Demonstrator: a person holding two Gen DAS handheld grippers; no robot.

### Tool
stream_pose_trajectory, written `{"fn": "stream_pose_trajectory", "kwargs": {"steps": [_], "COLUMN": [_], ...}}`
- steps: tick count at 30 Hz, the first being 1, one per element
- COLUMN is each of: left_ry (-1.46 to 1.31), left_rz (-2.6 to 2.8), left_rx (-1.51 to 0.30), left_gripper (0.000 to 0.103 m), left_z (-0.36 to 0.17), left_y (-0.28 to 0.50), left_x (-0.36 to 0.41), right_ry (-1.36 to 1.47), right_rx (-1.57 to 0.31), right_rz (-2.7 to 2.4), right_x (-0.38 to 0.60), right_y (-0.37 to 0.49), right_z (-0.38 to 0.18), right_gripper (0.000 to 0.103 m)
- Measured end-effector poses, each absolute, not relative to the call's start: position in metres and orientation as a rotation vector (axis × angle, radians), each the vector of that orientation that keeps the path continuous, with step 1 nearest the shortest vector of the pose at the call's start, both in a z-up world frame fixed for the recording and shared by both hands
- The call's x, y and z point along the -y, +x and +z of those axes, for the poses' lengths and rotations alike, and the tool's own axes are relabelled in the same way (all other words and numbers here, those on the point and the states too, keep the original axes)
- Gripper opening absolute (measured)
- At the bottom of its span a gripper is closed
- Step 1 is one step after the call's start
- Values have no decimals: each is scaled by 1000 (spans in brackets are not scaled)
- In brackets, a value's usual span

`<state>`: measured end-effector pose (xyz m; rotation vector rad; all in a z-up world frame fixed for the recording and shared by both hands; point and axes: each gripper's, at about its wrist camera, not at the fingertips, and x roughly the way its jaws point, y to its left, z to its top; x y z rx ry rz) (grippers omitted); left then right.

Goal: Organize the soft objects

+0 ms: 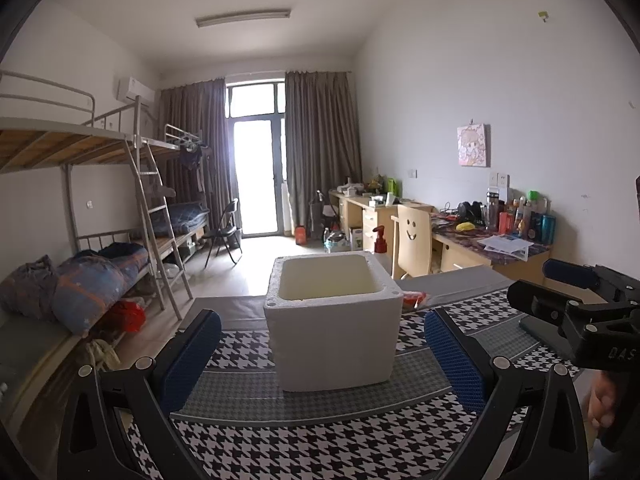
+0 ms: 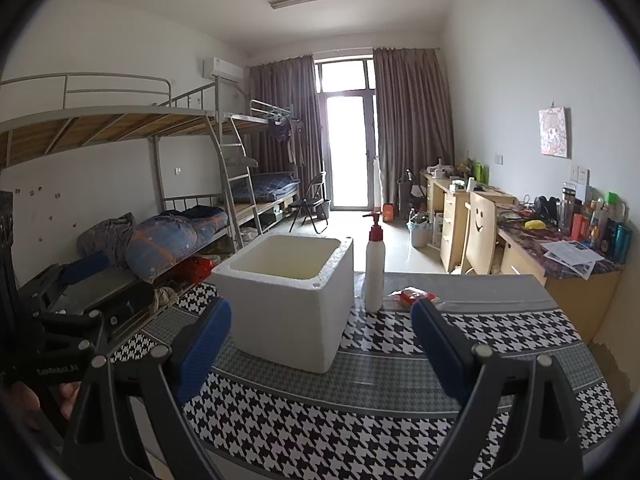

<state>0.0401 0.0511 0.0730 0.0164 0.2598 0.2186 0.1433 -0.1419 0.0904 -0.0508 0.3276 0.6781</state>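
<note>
Right wrist view shows both the right gripper (image 2: 320, 344) and left gripper (image 1: 322, 354) spread wide and empty before the foam box (image 2: 288, 300), so I judge the start: next, reach the red packet (image 2: 412, 296) at one o'clock, beside the bottle (image 2: 375, 268).

In front of me the white foam box (image 2: 288, 300) stood mid-frame with its top open, the pump bottle (image 2: 375, 264) just right of it and a red packet (image 2: 412, 295) beyond, while the checked cloth (image 2: 360, 420) lower in frame lay bare.
</note>
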Motion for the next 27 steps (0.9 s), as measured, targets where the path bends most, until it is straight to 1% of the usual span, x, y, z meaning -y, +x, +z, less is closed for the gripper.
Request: {"fn": "stream_pose_trajectory", "kwargs": {"steps": [9,27], "left_ry": [-4,-46], "left_rz": [221,254], "left_rx": [-234,-215], "left_gripper": [102,102], "left_z": [71,45], "left_y": [26,4], "left_x": [-56,-66], "right_ry": [-41,-49], "right_rx": [-314,-283], "right_rz": [675,687], "right_x": [149,149], "right_y": [131,108], "right_z": [87,78], "right_gripper": [94,94]}}
